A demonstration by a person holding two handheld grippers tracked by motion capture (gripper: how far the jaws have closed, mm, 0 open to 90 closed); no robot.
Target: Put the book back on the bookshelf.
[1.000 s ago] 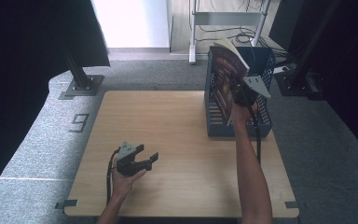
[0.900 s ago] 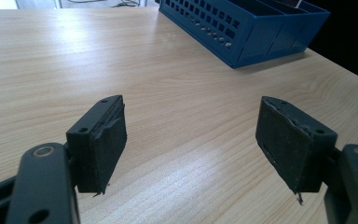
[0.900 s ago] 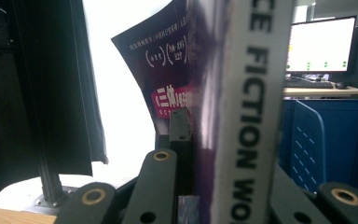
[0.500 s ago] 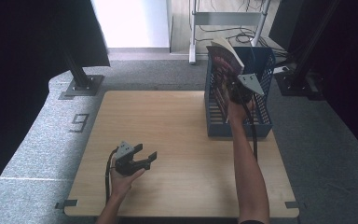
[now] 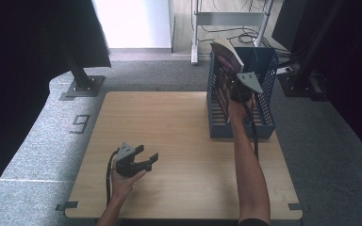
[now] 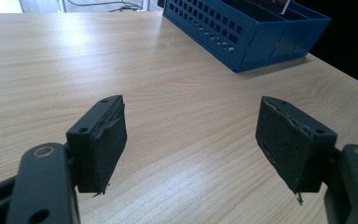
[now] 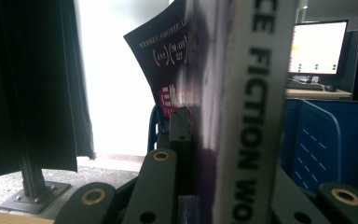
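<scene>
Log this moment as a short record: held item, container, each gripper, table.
held item: dark-covered paperback book, upright, partly in the rack
container: blue perforated plastic file rack, at the table's far right
right gripper: shut on the book
left gripper: open, nothing between the jaws, low over bare wood
table: light wooden tabletop

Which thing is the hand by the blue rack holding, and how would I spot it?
Find the wooden table, then the blue slotted rack on its far right side. Standing upright in the rack, clamped by the right tongs, is a book. It is the only paper thing there: a dark purplish cover and a white spine with big black letters.
</scene>
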